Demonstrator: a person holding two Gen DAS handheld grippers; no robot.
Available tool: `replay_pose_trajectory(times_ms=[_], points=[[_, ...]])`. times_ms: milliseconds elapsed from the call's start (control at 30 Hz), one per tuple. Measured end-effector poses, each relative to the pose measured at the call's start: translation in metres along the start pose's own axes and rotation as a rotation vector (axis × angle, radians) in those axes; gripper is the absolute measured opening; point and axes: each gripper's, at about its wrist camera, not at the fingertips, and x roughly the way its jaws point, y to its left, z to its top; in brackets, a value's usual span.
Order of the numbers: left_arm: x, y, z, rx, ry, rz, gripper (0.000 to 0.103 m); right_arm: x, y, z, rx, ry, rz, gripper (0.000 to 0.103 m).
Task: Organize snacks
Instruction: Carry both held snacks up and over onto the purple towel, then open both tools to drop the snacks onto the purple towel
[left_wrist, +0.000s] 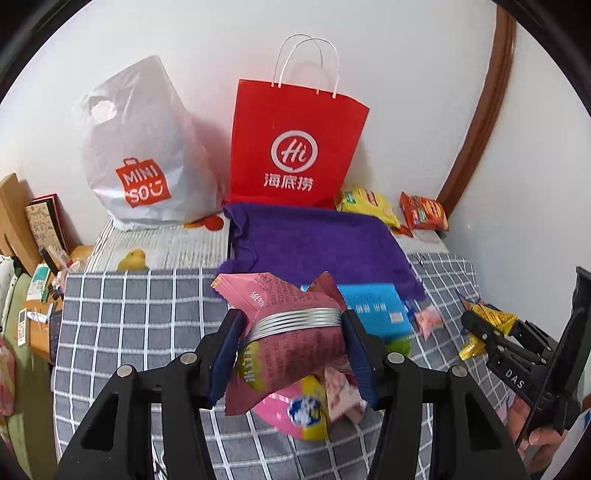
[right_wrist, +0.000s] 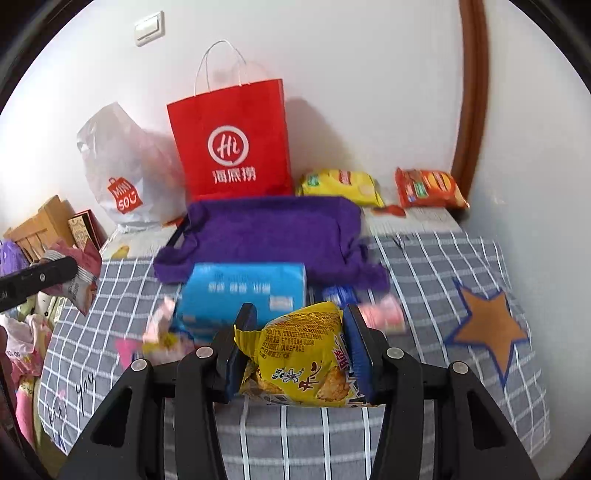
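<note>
I read "MINISO" in white on an orange bag logo on the white plastic bag (left_wrist: 136, 155). The red paper bag (left_wrist: 295, 147) carries a white ring with "Hi" inside and the characters 海底捞 beneath. My right gripper (left_wrist: 480, 328), seen from the left wrist, has "DAS" in white on its black body. On the checked cloth (right_wrist: 85, 369), at the lower left in my right view, I make out handwritten "You". The print on the pink packet (left_wrist: 295, 332), yellow packet (right_wrist: 303, 362) and blue box (right_wrist: 243, 291) is too blurred to read.
</note>
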Motion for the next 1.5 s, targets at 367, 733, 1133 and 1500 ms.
replay_pose_trajectory(times_ms=[367, 733, 1133, 1500], points=[[0.037, 0.024, 0.052, -0.031, 0.009, 0.066, 0.052, 0.060, 0.032, 0.084, -0.087, -0.021, 0.042, 0.048], [0.097, 0.058, 0.091, -0.096, 0.041, 0.097, 0.052, 0.141, 0.054, 0.150, -0.112, -0.024, 0.102, 0.048], [0.194, 0.056, 0.110, -0.112, 0.130, 0.059, 0.052, 0.220, 0.028, 0.155, -0.061, 0.056, 0.081, 0.048], [0.259, 0.038, 0.115, -0.084, 0.208, 0.049, 0.052, 0.262, 0.003, 0.141, -0.083, 0.159, 0.009, 0.048]])
